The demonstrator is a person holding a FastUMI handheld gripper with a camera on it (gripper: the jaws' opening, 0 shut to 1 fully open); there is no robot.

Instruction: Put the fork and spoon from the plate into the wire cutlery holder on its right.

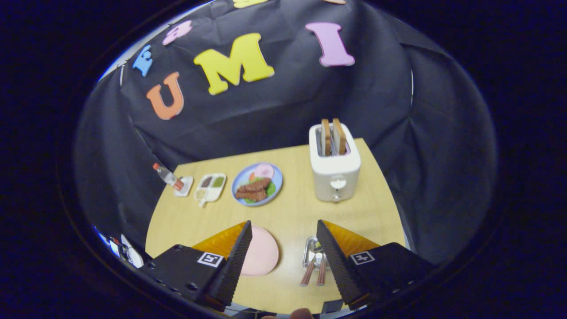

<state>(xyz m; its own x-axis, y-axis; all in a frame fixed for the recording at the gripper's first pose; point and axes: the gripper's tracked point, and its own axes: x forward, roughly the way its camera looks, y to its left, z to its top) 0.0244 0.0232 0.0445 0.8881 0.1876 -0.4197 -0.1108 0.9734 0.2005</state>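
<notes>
A pink plate (pixel 263 253) lies on the wooden table (pixel 292 208), its left part hidden behind my left finger (pixel 234 261); nothing shows on its visible part. To its right stands the wire cutlery holder (pixel 312 248), close against my right finger (pixel 334 261). Two reddish-brown handles stick out of it toward me, one (pixel 308 273) beside the other (pixel 321 273); which is the fork and which the spoon I cannot tell. My gripper (pixel 284 223) is open above the table, with nothing between its fingers.
A white toaster (pixel 334 170) holding two toast slices stands beyond the holder. Further left are a blue plate of food (pixel 258 184), a white divided dish (pixel 210 187) and a small bottle (pixel 167 176) tilted on a white saucer (pixel 184 186). Black cloth walls surround the table.
</notes>
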